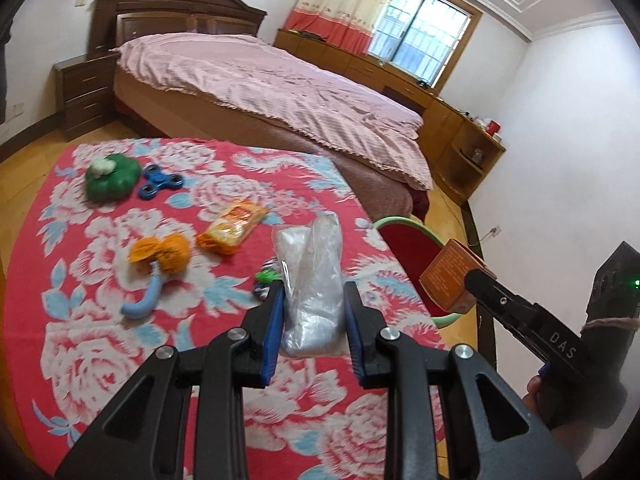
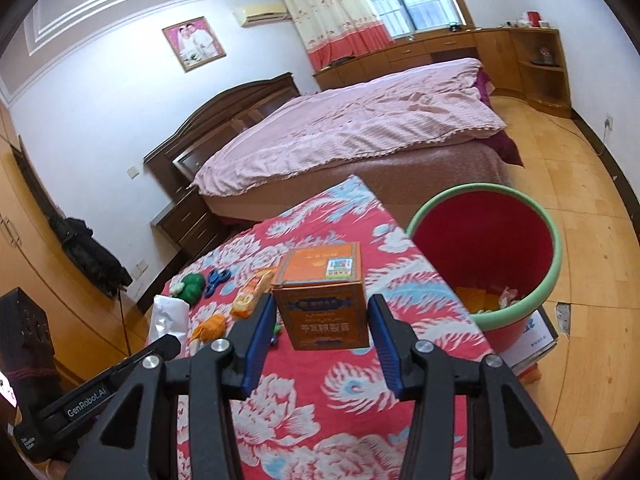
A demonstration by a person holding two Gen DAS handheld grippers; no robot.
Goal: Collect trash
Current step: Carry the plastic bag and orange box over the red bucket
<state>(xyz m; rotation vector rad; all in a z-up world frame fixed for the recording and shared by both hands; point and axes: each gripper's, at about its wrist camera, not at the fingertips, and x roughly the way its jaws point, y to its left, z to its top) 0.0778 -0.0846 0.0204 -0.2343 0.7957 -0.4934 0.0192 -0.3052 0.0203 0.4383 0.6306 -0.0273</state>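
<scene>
My left gripper [image 1: 312,312] is shut on a clear crumpled plastic bag [image 1: 312,264], which stands up between the blue pads above the flowered cloth. My right gripper [image 2: 322,320] is shut on an orange printed carton [image 2: 324,304], held above the table's right part. To its right, off the table edge, a red bin with a green rim [image 2: 554,264] stands with some scraps at its bottom. In the left wrist view the right gripper [image 1: 474,284] with the carton [image 1: 448,276] hangs over the bin's rim [image 1: 400,222]. The bag [image 2: 170,316] also shows at the lower left of the right wrist view.
On the red flowered tablecloth [image 1: 100,360] lie an orange snack packet [image 1: 234,226], an orange crumpled wad [image 1: 162,254], a blue curved piece [image 1: 144,298], a blue fidget spinner [image 1: 160,186], a green toy [image 1: 112,180] and a small green scrap [image 1: 268,276]. A bed [image 1: 280,92] stands behind.
</scene>
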